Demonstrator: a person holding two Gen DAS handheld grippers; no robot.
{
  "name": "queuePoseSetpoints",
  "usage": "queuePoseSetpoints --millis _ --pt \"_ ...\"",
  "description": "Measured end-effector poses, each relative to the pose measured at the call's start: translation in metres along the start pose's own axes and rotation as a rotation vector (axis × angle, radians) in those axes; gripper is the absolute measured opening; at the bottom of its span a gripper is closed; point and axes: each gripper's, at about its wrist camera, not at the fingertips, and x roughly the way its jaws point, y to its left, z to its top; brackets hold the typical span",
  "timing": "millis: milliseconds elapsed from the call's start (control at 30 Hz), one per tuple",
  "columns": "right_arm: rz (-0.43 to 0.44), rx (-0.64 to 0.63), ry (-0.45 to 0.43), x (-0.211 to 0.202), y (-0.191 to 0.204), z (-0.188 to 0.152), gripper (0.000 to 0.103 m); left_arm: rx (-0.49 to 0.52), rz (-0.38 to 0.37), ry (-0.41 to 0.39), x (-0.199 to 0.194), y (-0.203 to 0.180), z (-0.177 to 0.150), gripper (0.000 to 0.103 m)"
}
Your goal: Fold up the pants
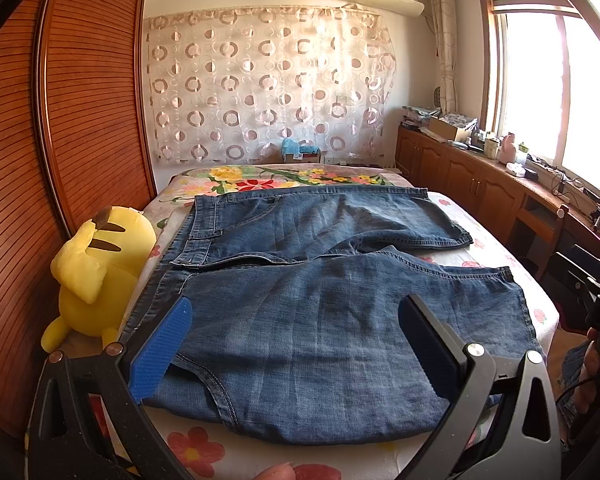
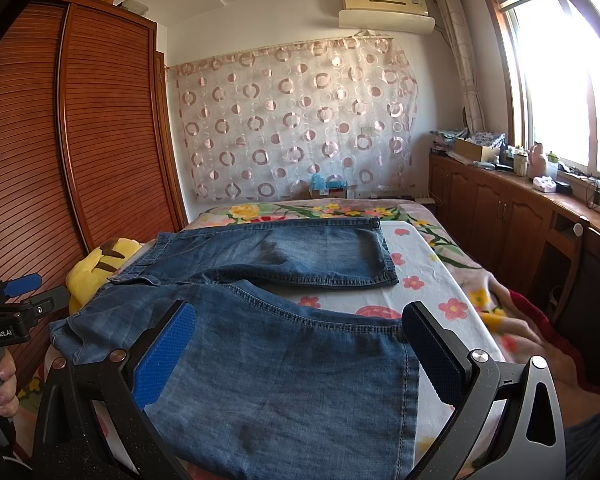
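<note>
A pair of blue denim pants (image 1: 320, 312) lies spread flat on a bed (image 1: 496, 248) with a flowered cover. The waistband is on the left side, and the two legs run toward the right; the far leg lies straight across, and the near leg angles toward the near right corner of the bed. The two leg ends sit apart, with a strip of flowered cover showing between them.

The left gripper (image 1: 296, 340) hovers over the near part of the pants by the waist end, its jaws spread wide and holding nothing. The right gripper (image 2: 300, 344) hovers over the near leg toward its hem, its jaws also wide apart and empty. Whether the finger pads touch the cloth cannot be told.

In the right wrist view, a hand (image 2: 0, 384) grips the handle of the left gripper at the left edge.

A yellow plush toy (image 1: 96, 276) sits at the left edge of the bed, just beside the waistband, against a brown slatted wardrobe (image 1: 84, 120).
</note>
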Motion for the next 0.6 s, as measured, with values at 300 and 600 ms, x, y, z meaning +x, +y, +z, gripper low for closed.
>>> queuePoseSetpoints --millis 300,600 --pt "-0.002 -0.001 -0.001 -0.0009 0.0021 -0.0015 0.103 0.001 0.0 0.0 0.0 0.0006 -0.0003 0.103" --pt "-0.001 -0.002 -0.001 -0.0012 0.0023 -0.0016 0.103 0.002 0.001 0.0 0.0 -0.0004 0.0004 0.103"
